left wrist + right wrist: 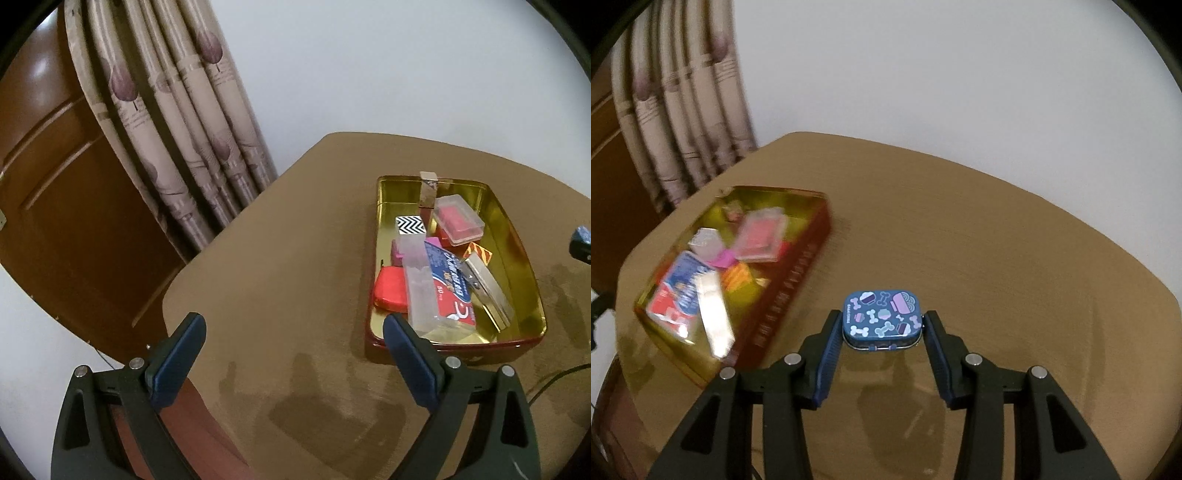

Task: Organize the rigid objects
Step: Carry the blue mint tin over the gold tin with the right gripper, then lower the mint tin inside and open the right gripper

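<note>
A gold-lined tin tray [524, 258] with a dark red outer wall sits on the brown table; it also shows in the right wrist view [798, 273]. It holds several small boxes, among them a blue and red pack [448, 284], a clear case with a red insert [460, 219] and a red block [389, 288]. My left gripper [293, 349] is open and empty, just left of the tray's near corner. My right gripper [882, 317] is shut on a small blue tin [882, 317] with bone prints, held above the table to the right of the tray.
A patterned curtain [177, 122] and a brown door [55, 177] stand behind the table's left edge. A white wall is behind. A dark cable [554, 380] lies near the table's right side. The right gripper's tip [581, 240] shows at the right edge of the left wrist view.
</note>
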